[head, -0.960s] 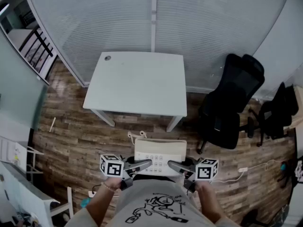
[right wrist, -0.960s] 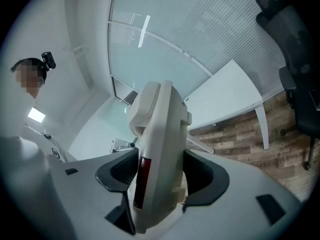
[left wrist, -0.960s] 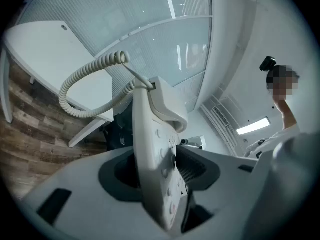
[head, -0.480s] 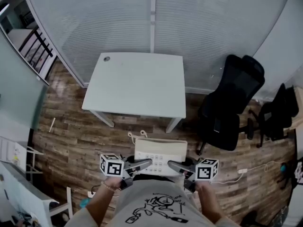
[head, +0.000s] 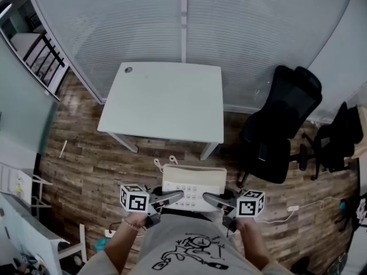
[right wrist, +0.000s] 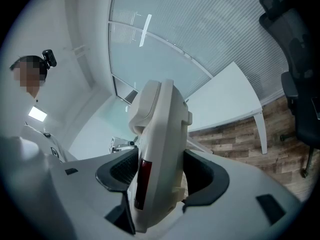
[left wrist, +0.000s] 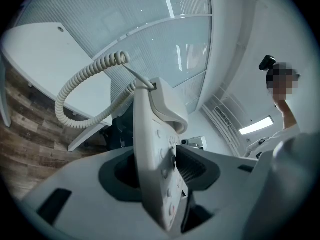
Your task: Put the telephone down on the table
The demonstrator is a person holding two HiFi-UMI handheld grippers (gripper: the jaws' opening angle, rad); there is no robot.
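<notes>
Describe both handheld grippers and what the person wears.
The left gripper and right gripper match: pale grey bodies, dark ribbed pads inside the jaws, each topped by a white cube with black square markers. Clothing: a grey T-shirt printed with a black line drawing.

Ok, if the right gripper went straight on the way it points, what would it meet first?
The telephone, clamped in the right gripper. Past it, probably the glass wall, with the table off to the side.

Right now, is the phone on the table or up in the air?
In the air. The left gripper and right gripper hold the telephone over the floor, short of the table.
</notes>
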